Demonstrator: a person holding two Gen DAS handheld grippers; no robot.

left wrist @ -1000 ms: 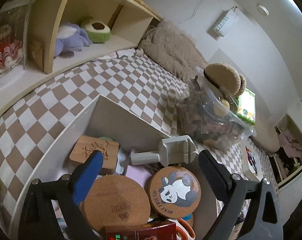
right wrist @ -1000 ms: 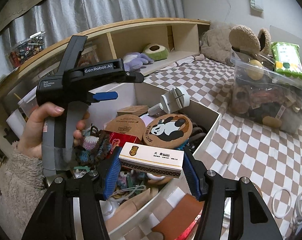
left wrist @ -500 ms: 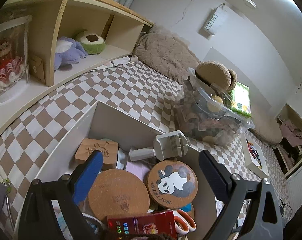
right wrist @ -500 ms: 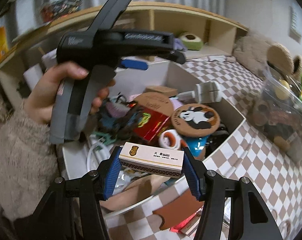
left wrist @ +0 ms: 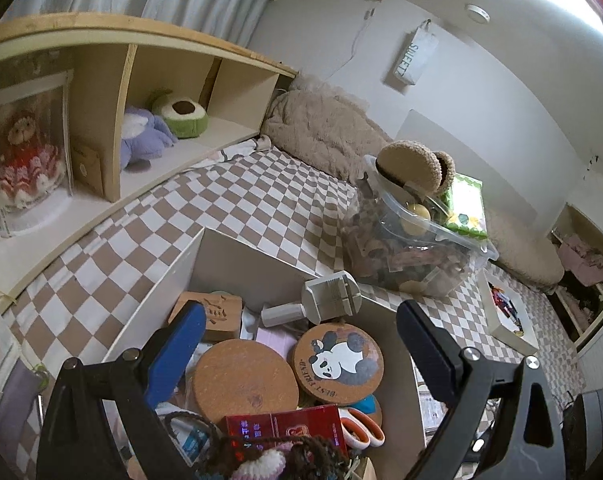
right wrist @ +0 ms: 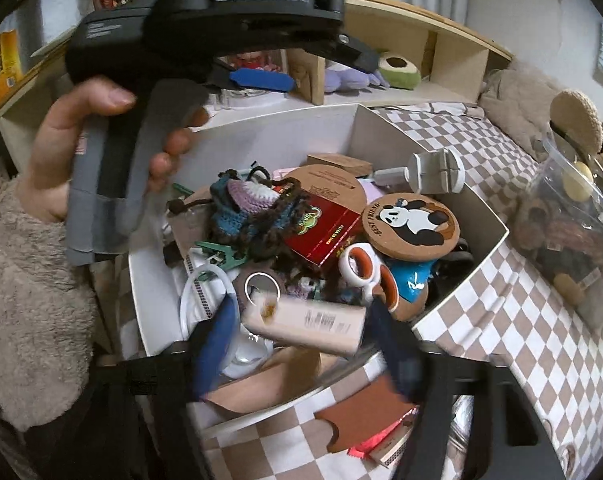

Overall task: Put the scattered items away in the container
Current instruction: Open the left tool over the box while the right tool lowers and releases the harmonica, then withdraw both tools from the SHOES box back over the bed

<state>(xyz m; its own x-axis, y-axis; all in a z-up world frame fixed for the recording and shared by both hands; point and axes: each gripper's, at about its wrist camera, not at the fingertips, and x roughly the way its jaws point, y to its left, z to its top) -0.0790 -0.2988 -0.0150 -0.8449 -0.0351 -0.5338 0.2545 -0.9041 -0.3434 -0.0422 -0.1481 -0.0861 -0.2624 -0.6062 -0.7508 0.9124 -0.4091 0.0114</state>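
Observation:
A white open box on the checkered cloth holds several items: a panda coaster, a red packet, scissors and a crochet pouch. My right gripper is over the box's near corner with its jaws apart. A cream matchbox is blurred and tilted between them, apparently loose. My left gripper is open and empty above the box, with the panda coaster below it. It also shows in the right wrist view, held in a hand.
A clear plastic tub of odds and ends stands right of the box. A brown leather piece and a small matchbox lie on the cloth near the box. A wooden shelf with plush toys runs behind.
My right gripper's jaws have spread and the matchbox has tipped over between them, above the box's near corner. My left gripper has risen and drawn back slightly.

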